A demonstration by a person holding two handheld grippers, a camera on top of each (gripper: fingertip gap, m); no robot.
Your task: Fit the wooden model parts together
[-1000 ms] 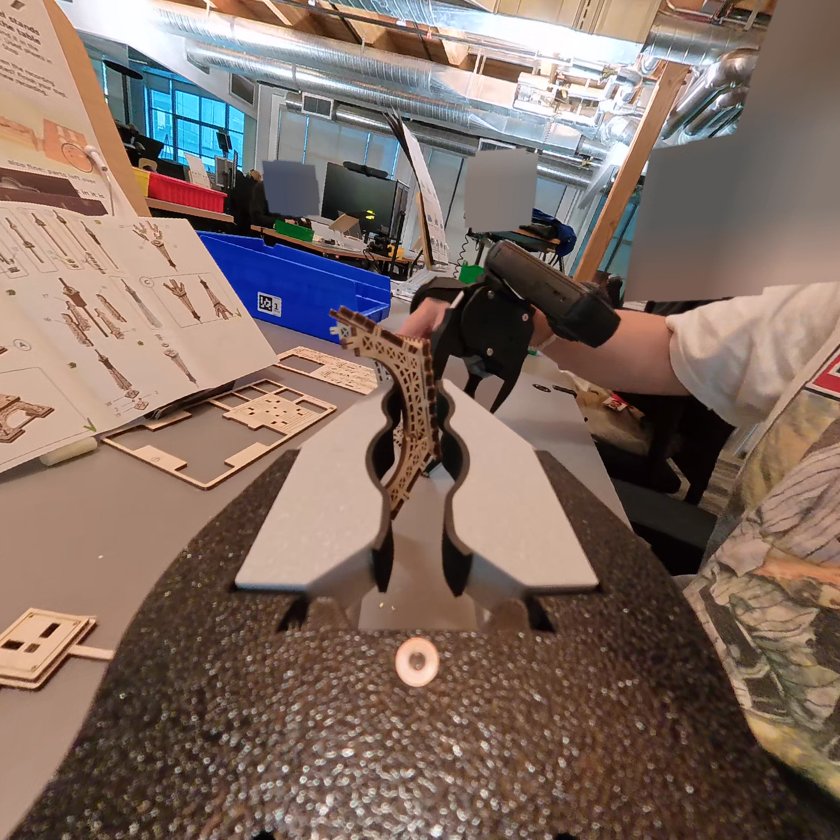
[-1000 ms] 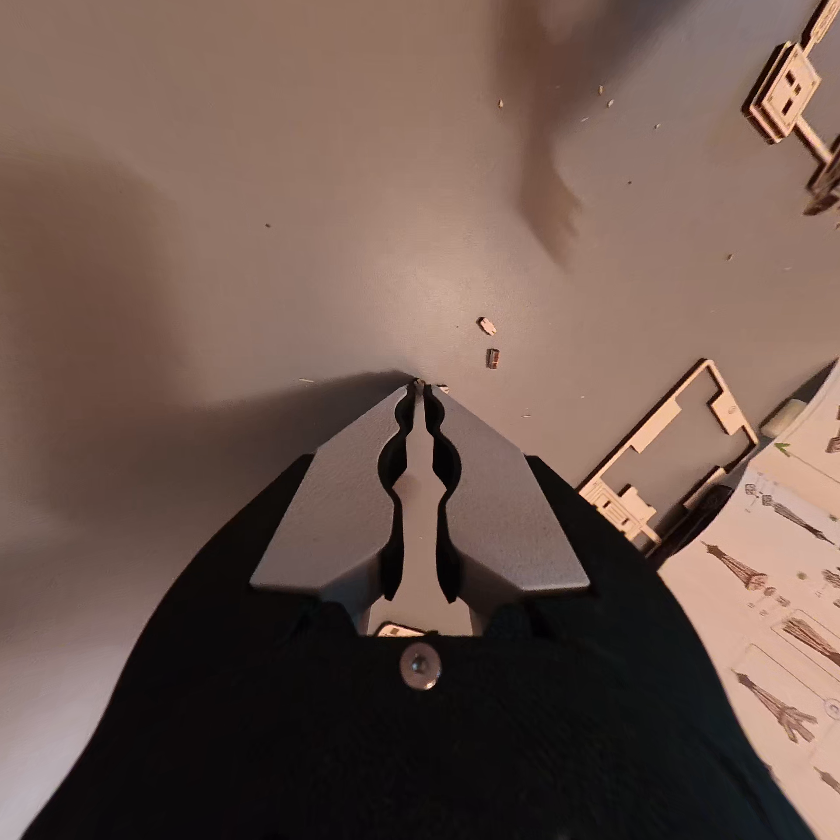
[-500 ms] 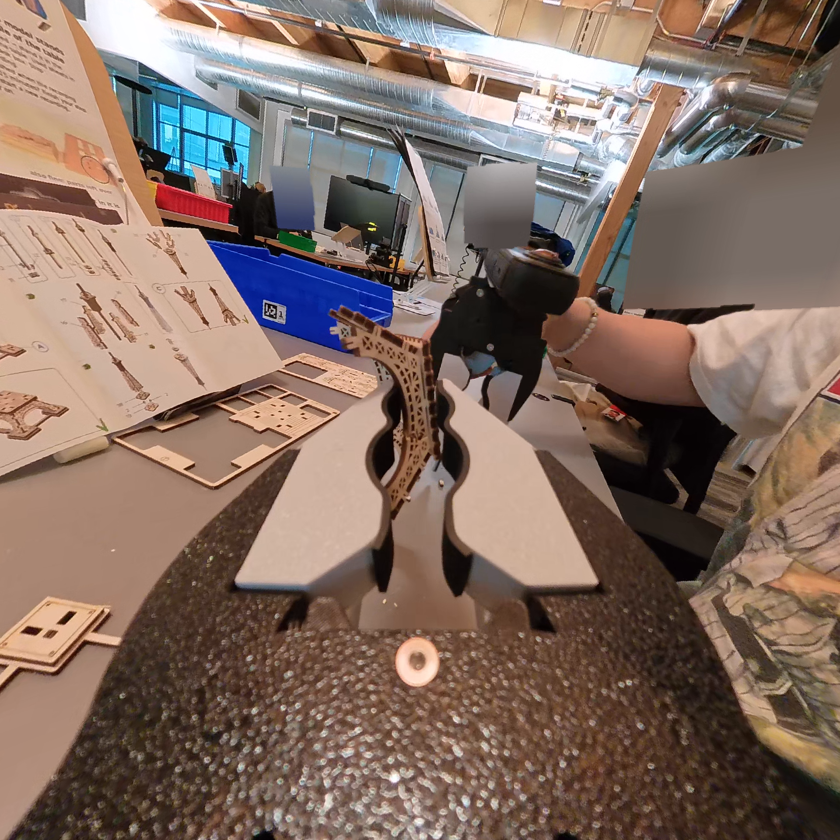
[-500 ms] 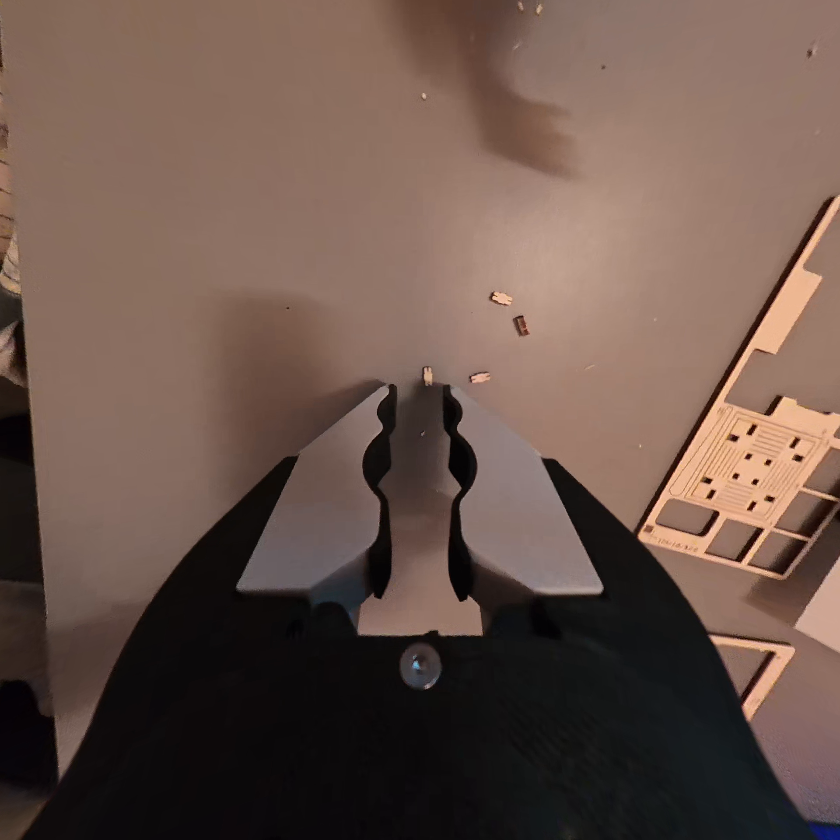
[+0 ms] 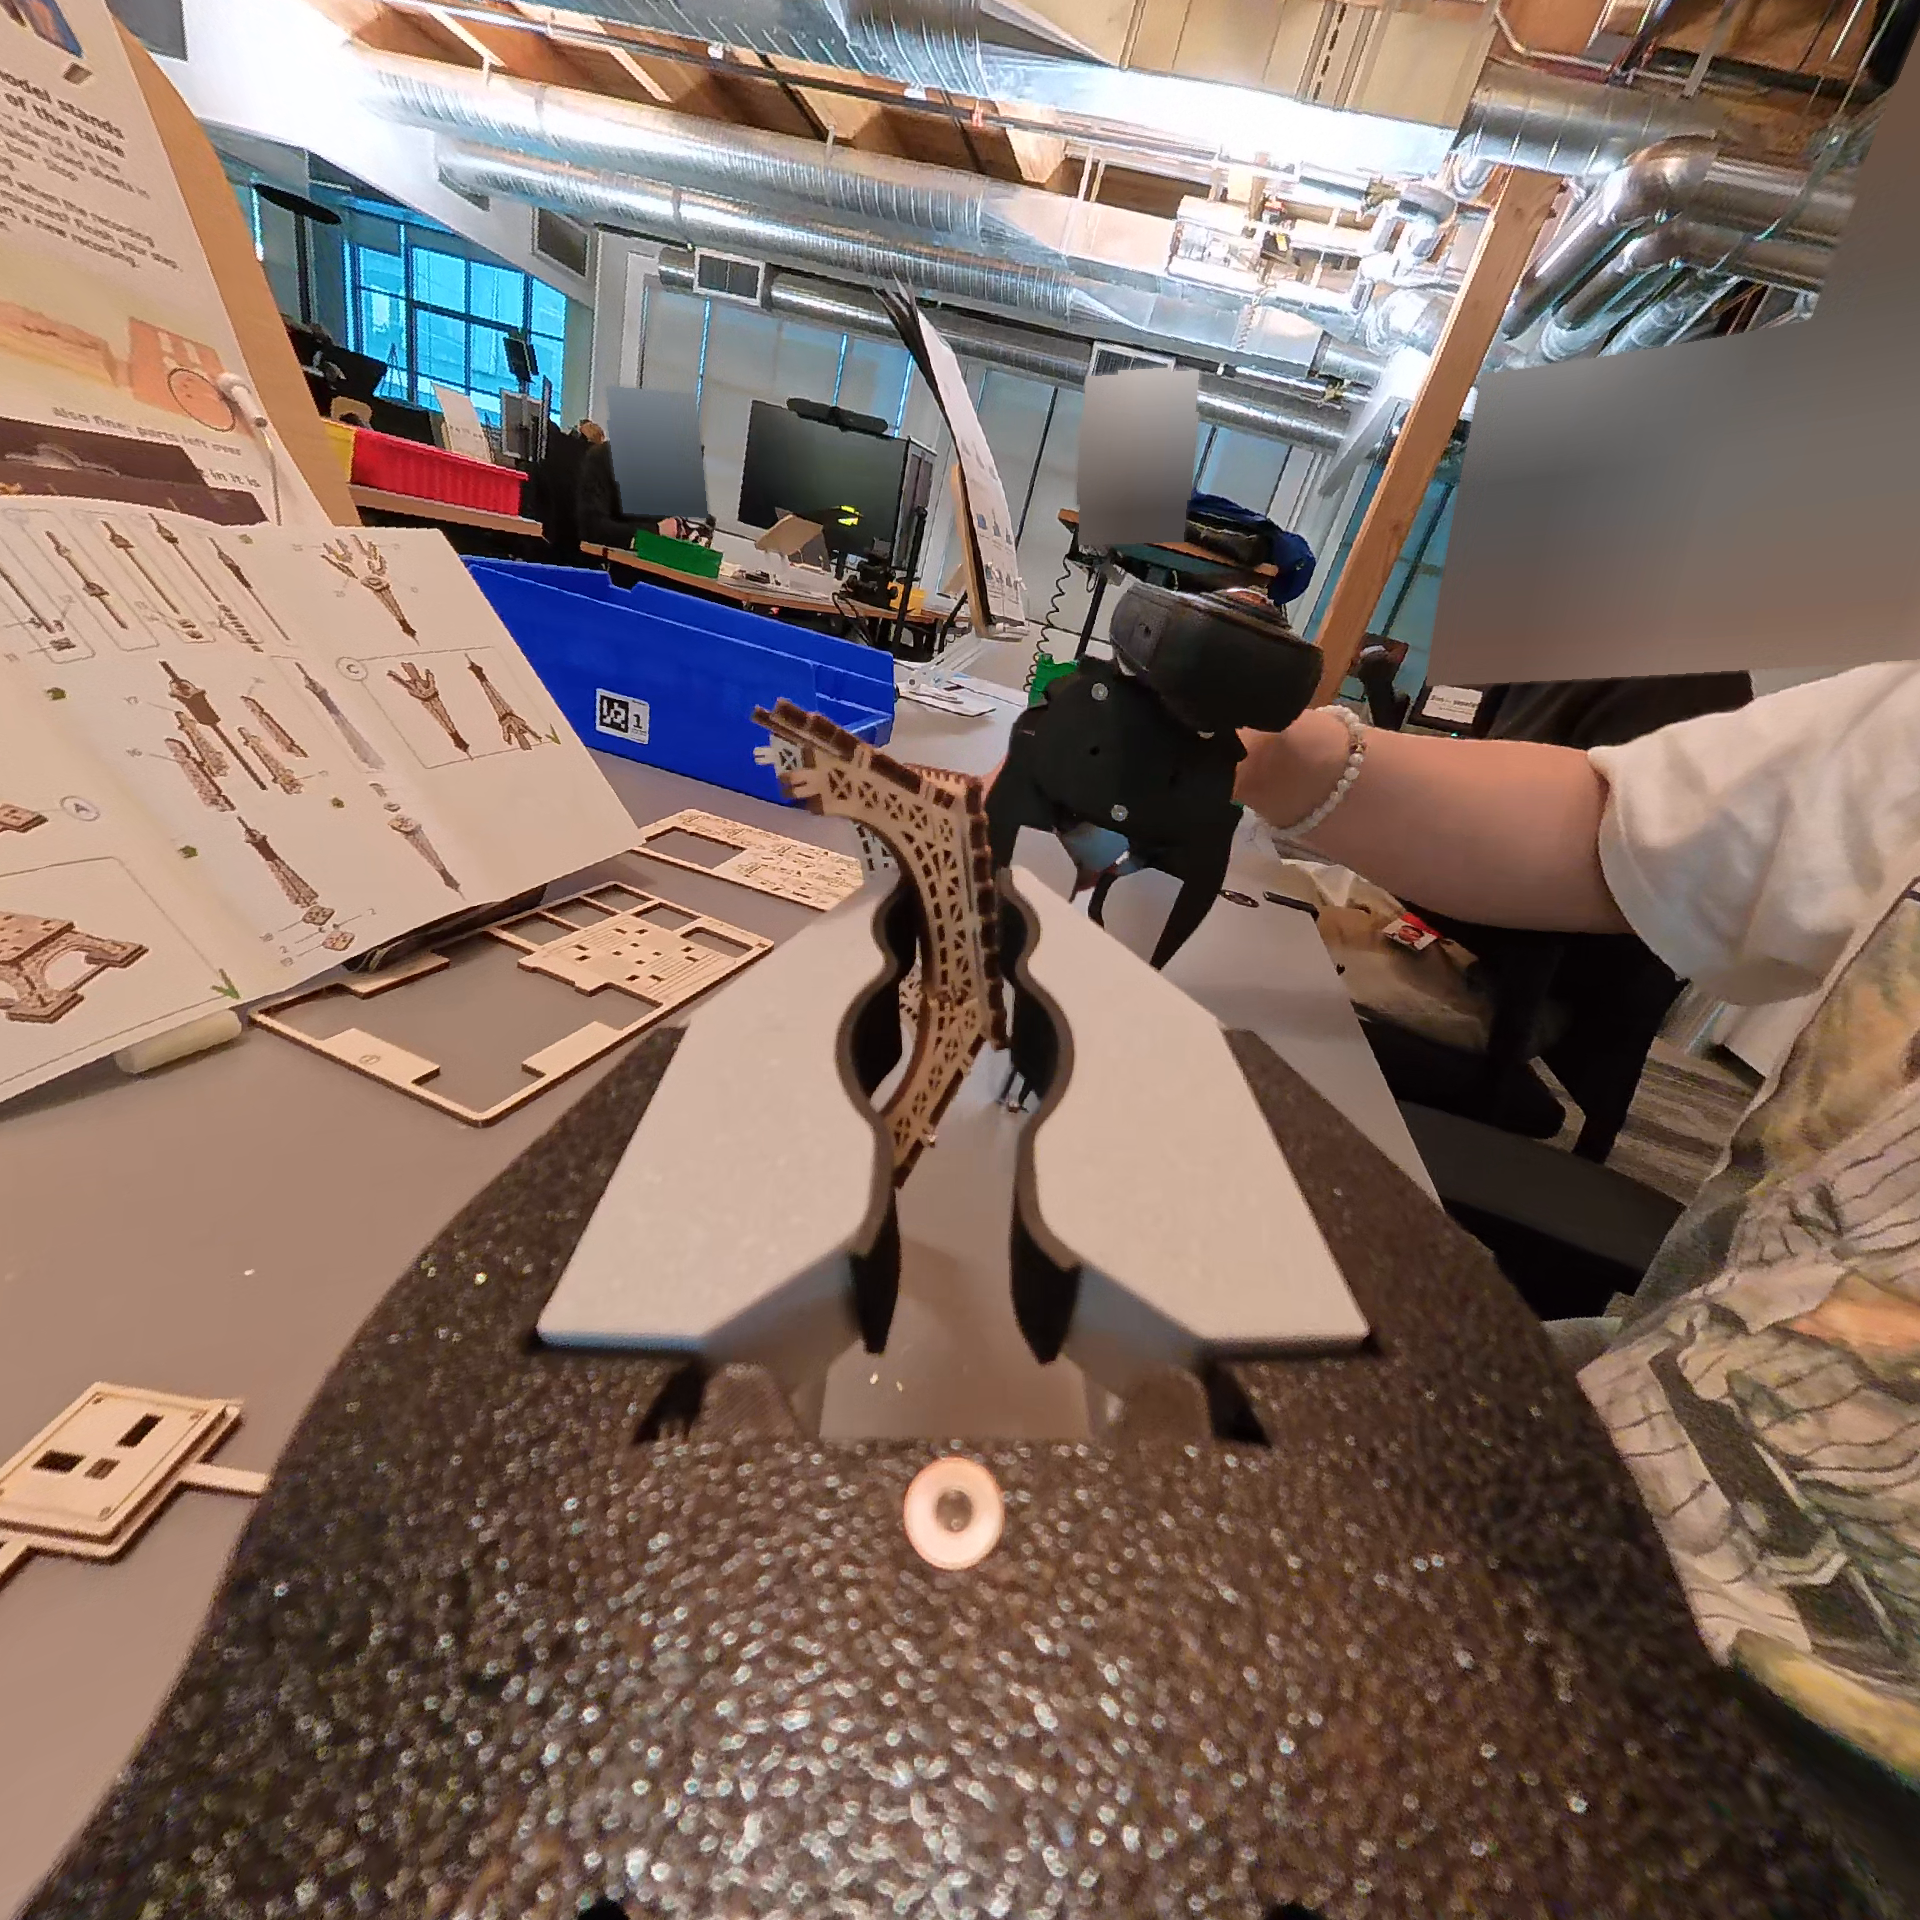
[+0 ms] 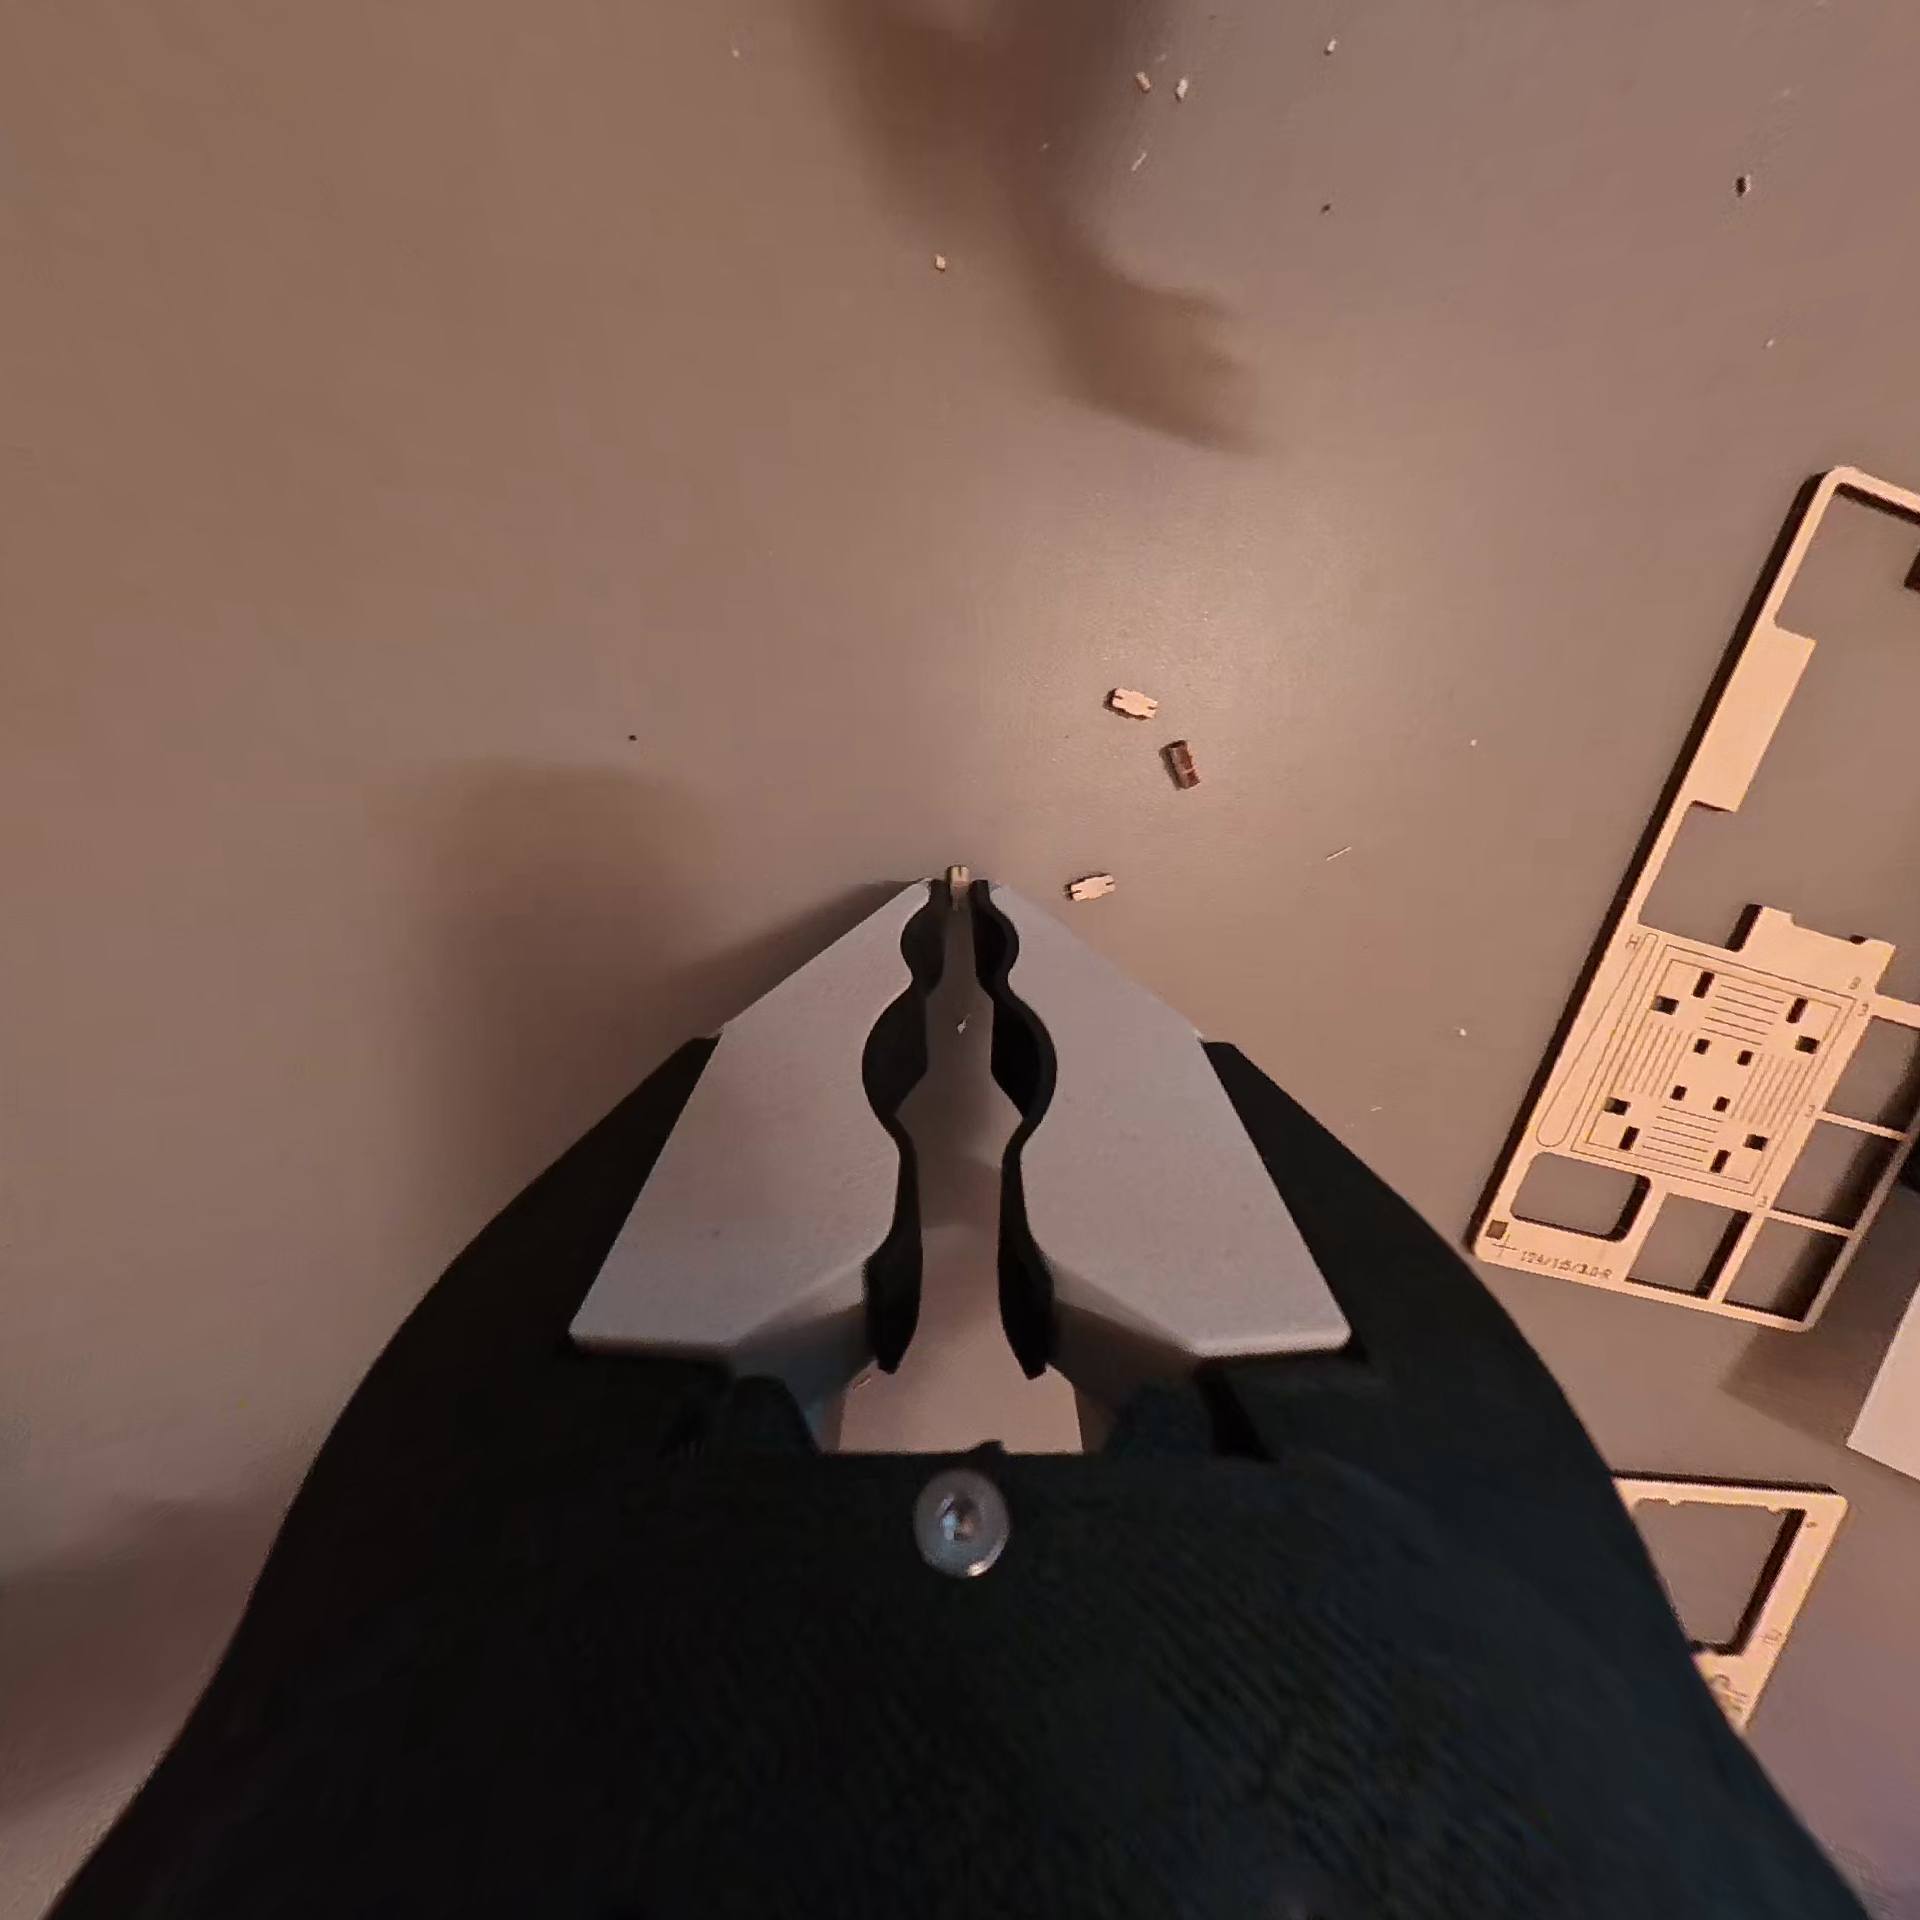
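Clamped in the left gripper (image 5: 940, 971), upright: a curved, lattice-cut tan wooden tower leg (image 5: 928, 914) over the grey table (image 5: 156, 1226). Beyond it, the right gripper (image 6: 957, 906), tips down at the tabletop, pinched on a tiny pale wooden peg (image 6: 956, 883). Nearby, three more loose pegs (image 6: 1132, 703); farther off, a punched-out wooden parts sheet (image 6: 1714, 1060) and an open instruction booklet (image 5: 260, 748).

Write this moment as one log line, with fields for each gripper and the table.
left gripper: shut on lattice piece, upright | right gripper: shut on tiny peg at table | loose pegs beside it
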